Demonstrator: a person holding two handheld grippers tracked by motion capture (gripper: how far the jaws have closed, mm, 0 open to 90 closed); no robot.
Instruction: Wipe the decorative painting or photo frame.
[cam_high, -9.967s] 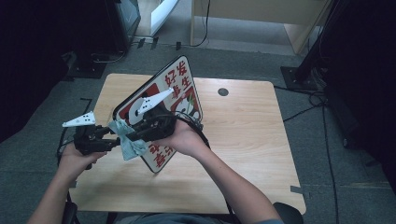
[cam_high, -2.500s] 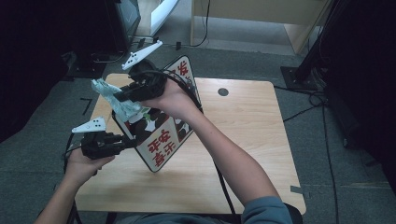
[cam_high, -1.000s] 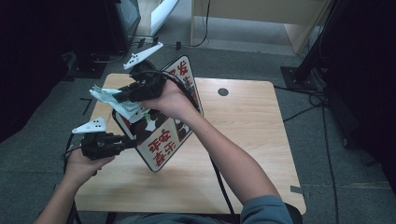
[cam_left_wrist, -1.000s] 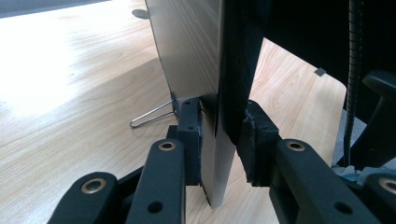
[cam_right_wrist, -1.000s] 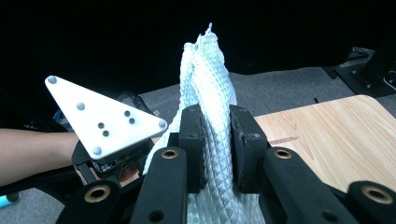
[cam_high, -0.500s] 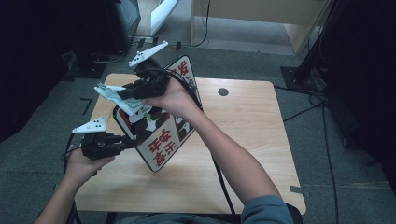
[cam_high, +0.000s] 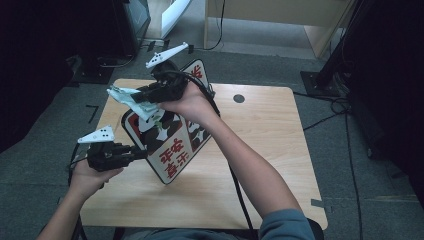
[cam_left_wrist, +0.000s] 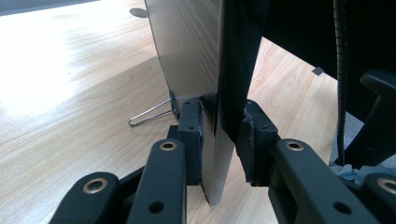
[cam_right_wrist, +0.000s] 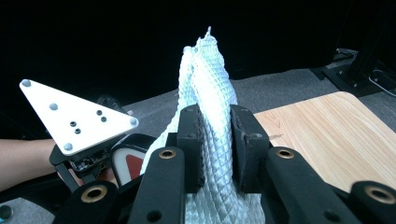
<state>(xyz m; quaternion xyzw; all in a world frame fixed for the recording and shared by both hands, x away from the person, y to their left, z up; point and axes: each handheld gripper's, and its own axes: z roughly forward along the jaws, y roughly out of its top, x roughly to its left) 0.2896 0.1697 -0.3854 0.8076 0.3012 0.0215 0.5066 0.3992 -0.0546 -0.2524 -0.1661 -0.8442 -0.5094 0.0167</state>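
A sign board (cam_high: 172, 150) with a red rim, red characters and a black-and-white picture stands tilted on the wooden table (cam_high: 280, 150). My left gripper (cam_high: 143, 153) is shut on its lower left edge; in the left gripper view the pads (cam_left_wrist: 190, 133) clamp the thin board (cam_left_wrist: 191, 46) edge-on. My right gripper (cam_high: 142, 96) is shut on a pale blue-white quilted cloth (cam_high: 131, 100), held against the board's upper left part. In the right gripper view the cloth (cam_right_wrist: 208, 74) rises between the jaws of that gripper (cam_right_wrist: 215, 130), with the left gripper's white plate (cam_right_wrist: 74, 114) beyond.
A wire stand (cam_left_wrist: 152, 112) sticks out behind the board onto the table. A dark round hole (cam_high: 239, 98) sits near the table's far edge. Cables (cam_high: 345, 145) run over the grey floor at the right, and a black stand (cam_high: 330, 65) rises there.
The right gripper with the cloth has shifted a little rightward along the board's upper edge. Ten seconds ago it was lower, next to the left gripper. The left gripper has stayed put.
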